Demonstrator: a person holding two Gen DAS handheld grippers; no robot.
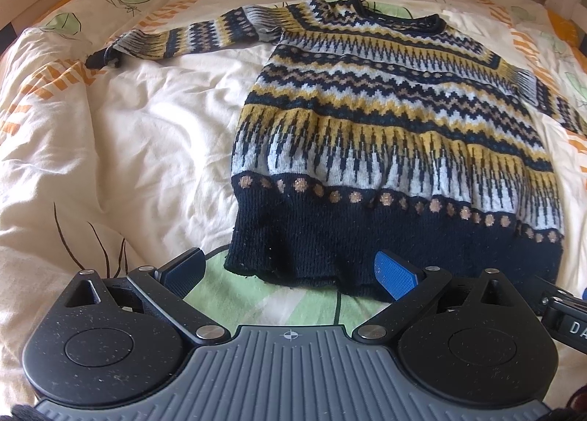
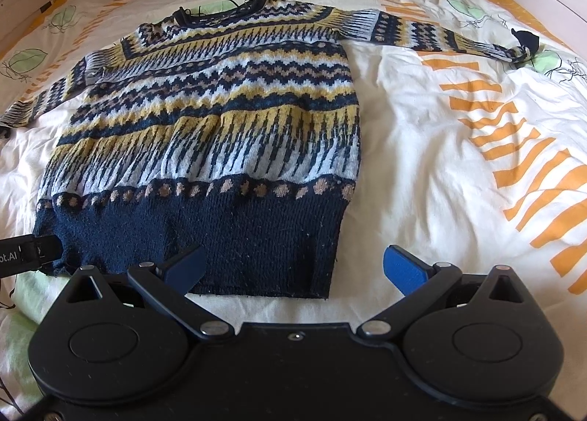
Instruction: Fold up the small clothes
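Gaping wide, both tongs [image 1: 290, 270] [image 2: 293, 268] hover at sweater [image 2: 205, 149] hem, holding nothing.

Only a few letters can be read. In the left wrist view, white letters "DA" stand on a black part [image 1: 567, 324] at the right edge, and the rest is cut off. In the right wrist view, white letters "ot.AI" stand on a black part [image 2: 22, 256] at the left edge, with the beginning cut off.
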